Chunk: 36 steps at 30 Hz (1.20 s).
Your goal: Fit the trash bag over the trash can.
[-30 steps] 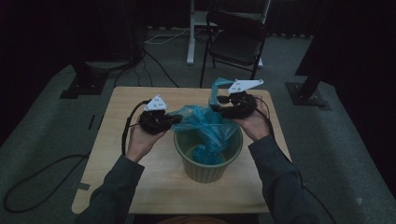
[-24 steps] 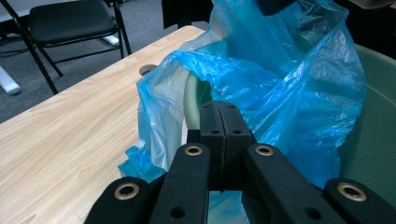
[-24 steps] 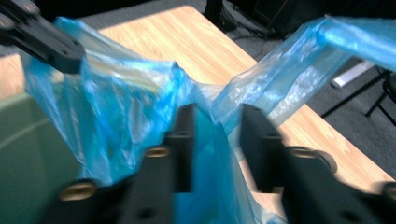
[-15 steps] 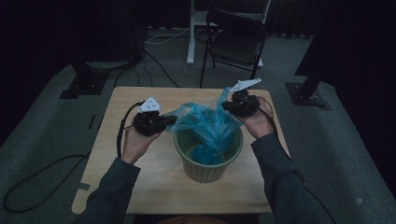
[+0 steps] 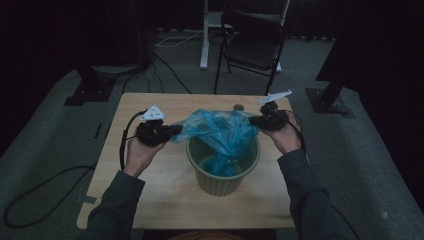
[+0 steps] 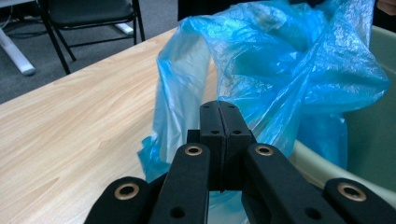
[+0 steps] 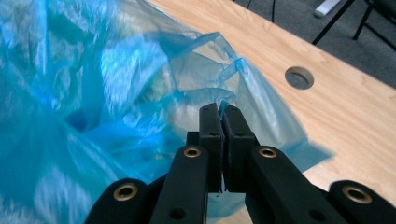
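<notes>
A thin blue plastic bag (image 5: pixel 220 131) hangs partly inside a pale green bin (image 5: pixel 222 182) in the middle of the wooden table (image 5: pixel 165 200). My left gripper (image 5: pixel 175 131) is shut on the bag's left edge, and the film (image 6: pixel 289 70) bunches just past its closed tips (image 6: pixel 219 109) beside the bin's rim (image 6: pixel 378 140). My right gripper (image 5: pixel 251 120) is shut on the opposite edge, with a fold of film (image 7: pixel 93 93) pinched between its pads (image 7: pixel 219 112). The bag is stretched between the two grippers above the bin's mouth. Its lower part sags into the bin.
A round hole (image 7: pixel 299 77) sits in the tabletop near the far edge, behind the bag. A black folding chair (image 5: pixel 252 45) stands beyond the table. Cables (image 5: pixel 35 190) trail over the carpet at left, and dark stand bases (image 5: pixel 327 100) flank the table.
The right gripper has moved outward to the right and down with the bag's edge. The left gripper has shifted slightly left. The bag is now spread wider across the bin.
</notes>
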Each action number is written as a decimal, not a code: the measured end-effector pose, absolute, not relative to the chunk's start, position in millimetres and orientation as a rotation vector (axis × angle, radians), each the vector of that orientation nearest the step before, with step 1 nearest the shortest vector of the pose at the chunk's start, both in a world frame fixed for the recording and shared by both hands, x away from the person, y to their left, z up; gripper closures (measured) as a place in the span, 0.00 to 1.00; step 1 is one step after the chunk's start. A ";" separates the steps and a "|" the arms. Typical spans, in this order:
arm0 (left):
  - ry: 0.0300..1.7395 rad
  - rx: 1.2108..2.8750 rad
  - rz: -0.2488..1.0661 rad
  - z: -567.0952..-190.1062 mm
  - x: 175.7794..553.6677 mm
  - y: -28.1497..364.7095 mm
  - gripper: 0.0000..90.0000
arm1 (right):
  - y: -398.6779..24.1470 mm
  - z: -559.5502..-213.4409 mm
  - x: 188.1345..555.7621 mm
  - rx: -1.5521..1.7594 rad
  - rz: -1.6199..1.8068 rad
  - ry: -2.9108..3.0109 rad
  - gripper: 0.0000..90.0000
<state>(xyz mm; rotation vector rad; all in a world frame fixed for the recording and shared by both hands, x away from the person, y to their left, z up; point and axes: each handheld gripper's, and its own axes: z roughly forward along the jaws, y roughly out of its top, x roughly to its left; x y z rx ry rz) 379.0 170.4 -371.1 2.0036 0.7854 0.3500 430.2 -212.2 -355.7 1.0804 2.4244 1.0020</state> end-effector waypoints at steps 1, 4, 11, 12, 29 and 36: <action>0.787 2.005 0.347 -372.0 378.5 170.9 1.00 | -214.2 -356.6 428.5 1.086 1.006 2.431 0.98; 0.790 2.009 0.335 -374.5 376.8 173.2 1.00 | -220.6 -359.0 421.9 1.090 1.027 2.440 0.98; 0.797 2.019 0.321 -379.1 373.1 175.6 1.00 | -230.3 -363.8 407.6 1.091 1.071 2.466 0.98; 0.797 2.022 0.320 -379.7 373.1 175.7 1.00 | -230.6 -364.7 406.4 1.087 1.073 2.470 0.98; 0.808 2.043 0.286 -392.3 367.8 177.0 1.00 | -238.5 -378.9 388.8 1.088 1.096 2.499 0.98; 0.796 2.051 0.297 -391.2 364.2 173.4 0.98 | -240.9 -380.4 385.2 1.081 1.107 2.484 0.90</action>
